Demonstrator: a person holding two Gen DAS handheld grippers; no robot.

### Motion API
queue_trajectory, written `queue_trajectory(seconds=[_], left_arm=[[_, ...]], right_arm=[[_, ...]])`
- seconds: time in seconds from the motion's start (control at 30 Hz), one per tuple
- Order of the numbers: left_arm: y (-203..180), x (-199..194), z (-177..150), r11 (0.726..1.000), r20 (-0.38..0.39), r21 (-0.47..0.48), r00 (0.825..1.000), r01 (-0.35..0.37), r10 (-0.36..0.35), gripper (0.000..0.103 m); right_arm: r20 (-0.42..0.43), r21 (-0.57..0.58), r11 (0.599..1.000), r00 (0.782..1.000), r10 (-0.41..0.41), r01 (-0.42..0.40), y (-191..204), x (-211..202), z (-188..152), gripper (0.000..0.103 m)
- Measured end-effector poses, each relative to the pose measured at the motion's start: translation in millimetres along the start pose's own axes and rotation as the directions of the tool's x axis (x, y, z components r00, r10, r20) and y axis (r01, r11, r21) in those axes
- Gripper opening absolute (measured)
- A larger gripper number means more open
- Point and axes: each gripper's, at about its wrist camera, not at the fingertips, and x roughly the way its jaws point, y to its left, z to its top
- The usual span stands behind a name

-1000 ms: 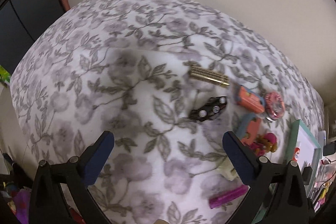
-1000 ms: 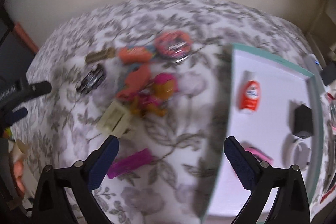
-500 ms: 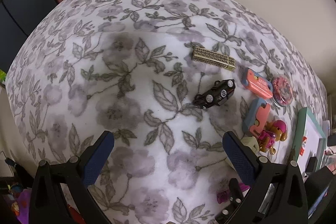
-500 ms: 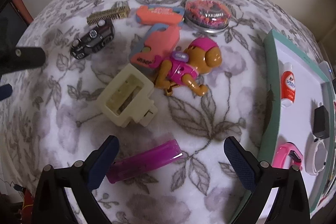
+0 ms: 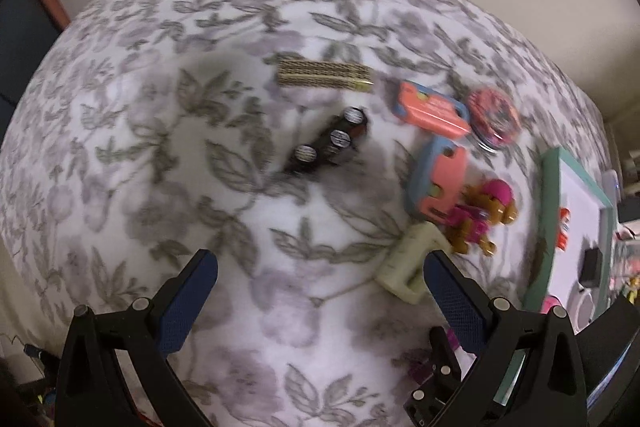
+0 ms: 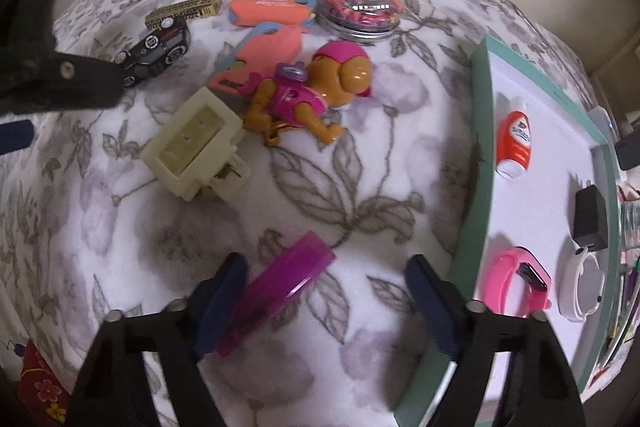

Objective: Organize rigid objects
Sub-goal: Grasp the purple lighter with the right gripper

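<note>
Purple bar [image 6: 276, 291] lies between closing right gripper [image 6: 326, 301] (left gripper [image 5: 320, 275] gapes).

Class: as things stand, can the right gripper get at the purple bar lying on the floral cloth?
Probably yes. The right gripper is closing, the purple bar lying between its fingers beside the left one. Nothing covers it; the cream block lies apart.

bedcover [image 6: 360, 187]: matt floral cloth | purple bar [image 6: 276, 291]: translucent glossy plastic | dog toy [image 6: 312, 95]: shiny plastic

Both grippers: matte black arms, silver screw heads at the joints, navy textured pads [image 6: 222, 307] on the fingers [image 5: 188, 301], probably rubber; left-wrist frame blurred.
</note>
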Motion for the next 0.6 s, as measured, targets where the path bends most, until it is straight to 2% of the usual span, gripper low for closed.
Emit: queue_trajectory(seconds=[0.13,0.2,0.43,0.6], left_arm=[[-10.0,5.4,-1.9,0.997,-0.032,0.007,0.997,0.071,-0.071,0.103],[-14.4,7.8,-2.3,0.996,-0.038,0.012,0.995,0.090,-0.090,0.103],[-36.6,21.3,-5.3,0.993,-0.071,0.072,0.993,0.096,-0.091,0.101],[-50.7,28.7,-8.3,0.989,-0.082,0.123,0.994,0.084,-0.075,0.098]], right_arm=[[-0.004,0.014,1.000,1.000,0.018,-0.018,-9.1,-2.4,1.6,0.045],[-0.009,0.016,1.000,1.000,0.026,-0.026,-17.3,-5.3,3.6,0.043],[-0.010,0.015,0.999,0.999,0.039,-0.039,-23.2,-1.5,2.6,0.022],[-0.018,0.036,0.998,0.998,0.054,-0.054,-34.0,0.0,-0.7,0.022]])
